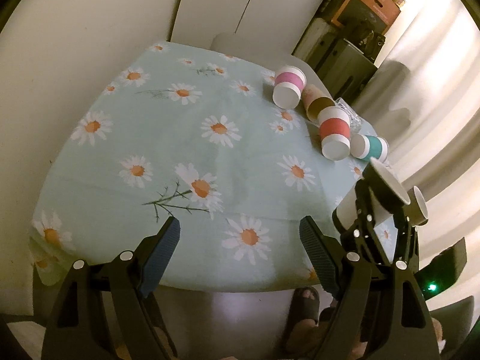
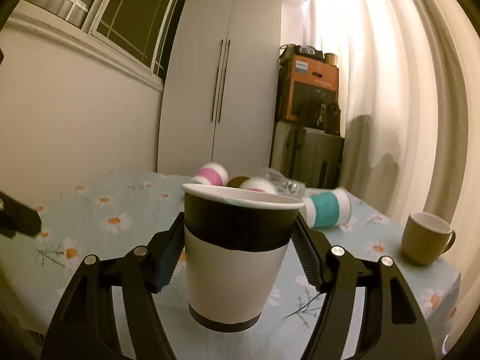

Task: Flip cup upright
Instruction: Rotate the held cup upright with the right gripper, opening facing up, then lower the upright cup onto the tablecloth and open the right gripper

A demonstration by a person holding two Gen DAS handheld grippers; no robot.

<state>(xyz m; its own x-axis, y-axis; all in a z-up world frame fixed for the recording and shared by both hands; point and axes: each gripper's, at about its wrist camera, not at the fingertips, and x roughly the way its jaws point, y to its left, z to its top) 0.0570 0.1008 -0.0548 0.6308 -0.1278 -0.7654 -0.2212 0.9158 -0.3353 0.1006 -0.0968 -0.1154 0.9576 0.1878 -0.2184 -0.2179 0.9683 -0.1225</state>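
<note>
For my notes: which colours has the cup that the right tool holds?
The cup is white with black bands, clearest in the right wrist view.

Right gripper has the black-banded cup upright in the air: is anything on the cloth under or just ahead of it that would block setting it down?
Nothing visible does. The black-banded cup sits in the right gripper over bare tablecloth; the teal cup lies farther back and the olive mug stands off to the right.
</note>
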